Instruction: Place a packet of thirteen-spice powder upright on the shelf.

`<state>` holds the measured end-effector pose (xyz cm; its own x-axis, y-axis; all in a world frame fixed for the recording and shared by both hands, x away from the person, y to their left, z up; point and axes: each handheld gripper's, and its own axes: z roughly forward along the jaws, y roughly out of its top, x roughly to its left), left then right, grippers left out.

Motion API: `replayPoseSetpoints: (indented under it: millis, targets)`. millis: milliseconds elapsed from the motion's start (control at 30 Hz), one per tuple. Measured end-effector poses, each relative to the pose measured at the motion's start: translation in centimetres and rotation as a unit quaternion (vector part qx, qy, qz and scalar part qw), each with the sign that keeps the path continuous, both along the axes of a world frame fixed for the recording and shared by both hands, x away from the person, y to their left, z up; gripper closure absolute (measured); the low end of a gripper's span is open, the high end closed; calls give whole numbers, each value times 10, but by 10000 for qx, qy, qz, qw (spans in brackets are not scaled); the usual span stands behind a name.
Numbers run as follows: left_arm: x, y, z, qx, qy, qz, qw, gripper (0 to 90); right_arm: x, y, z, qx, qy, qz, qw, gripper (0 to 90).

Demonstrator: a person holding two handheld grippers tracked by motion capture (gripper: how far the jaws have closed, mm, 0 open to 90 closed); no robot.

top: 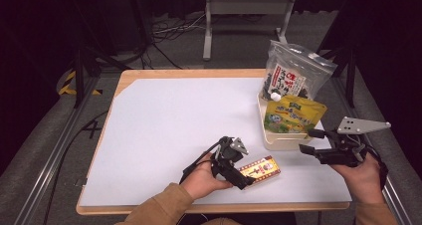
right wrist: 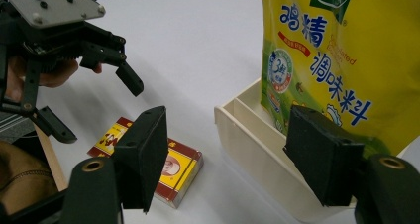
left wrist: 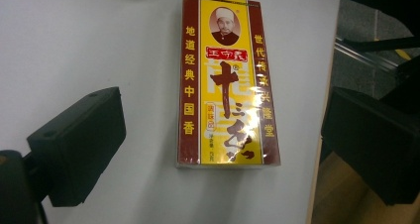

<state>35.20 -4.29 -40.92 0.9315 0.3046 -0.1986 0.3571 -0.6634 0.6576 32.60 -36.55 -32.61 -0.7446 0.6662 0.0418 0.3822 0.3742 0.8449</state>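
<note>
— The left hand-held gripper (top: 238, 171)?
— Jaws wide apart above the red-and-yellow spice box (left wrist: 227, 80), gripping nothing.
— And the box?
— Flat on the counter (top: 169, 120) near its front edge — right hand-held gripper (right wrist: 233, 154) open beside the cream tray (right wrist: 247, 135).

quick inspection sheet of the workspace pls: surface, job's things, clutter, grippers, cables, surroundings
Surface: white sheet on a wooden table, bare over its left and middle.
Job's things: red and yellow spice box lies flat near the front edge, not gripped.
Clutter: cream bin at right holds a yellow seasoning pouch and a clear dark-leaf bag, both upright.
Grippers: left gripper open, jaws either side of the box, not touching it; right gripper open, empty, near the bin's front corner.
Cables: black cable trails from the left gripper; loose cables on the floor behind.
Surroundings: grey floor, metal stand, dark curtains.
</note>
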Motion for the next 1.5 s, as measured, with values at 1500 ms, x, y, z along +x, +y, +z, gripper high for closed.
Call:
replayPoseSetpoints:
  millis: [1500]
  targets:
    - [-8,-16,-25,429,-360,-60,9984,323,3,1,-5,87,309,2,9995,318]
